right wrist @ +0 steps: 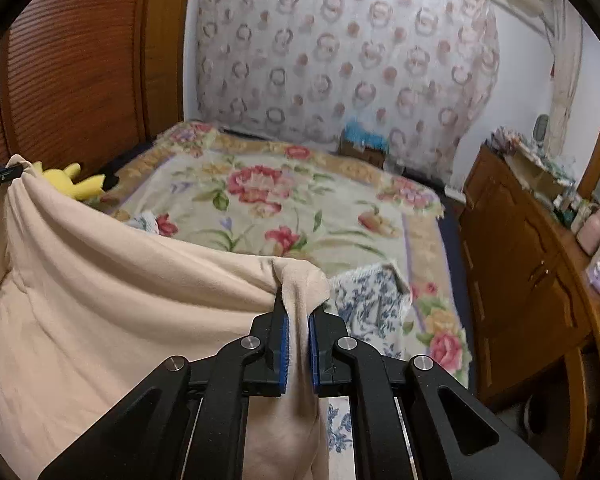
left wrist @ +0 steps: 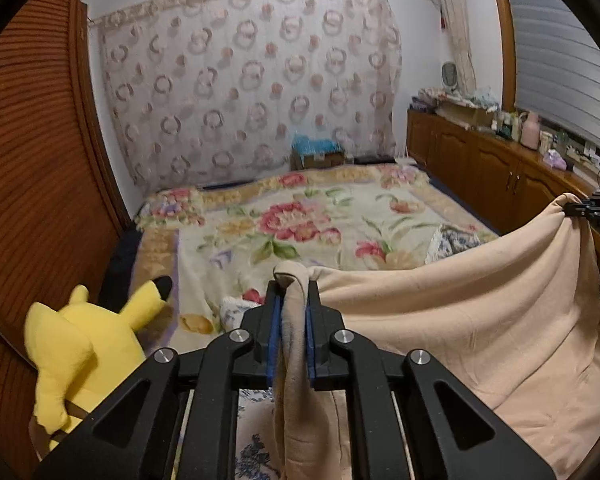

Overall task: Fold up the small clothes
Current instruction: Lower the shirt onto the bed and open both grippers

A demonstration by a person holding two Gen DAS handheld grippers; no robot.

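Both claws, left claw (left wrist: 293, 304) and right claw (right wrist: 299, 312), clamped on beige garment (left wrist: 480, 312); no legible writing.

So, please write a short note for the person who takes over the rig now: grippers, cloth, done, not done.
Left gripper: shut on one corner of the beige garment.
Right gripper: shut on another corner of it.
The garment hangs stretched between them, above the floral bed cover; a blue-patterned cloth lies beneath.
Done: garment picked up and spread.
Left: lay it flat, then fold; no fold shows yet.
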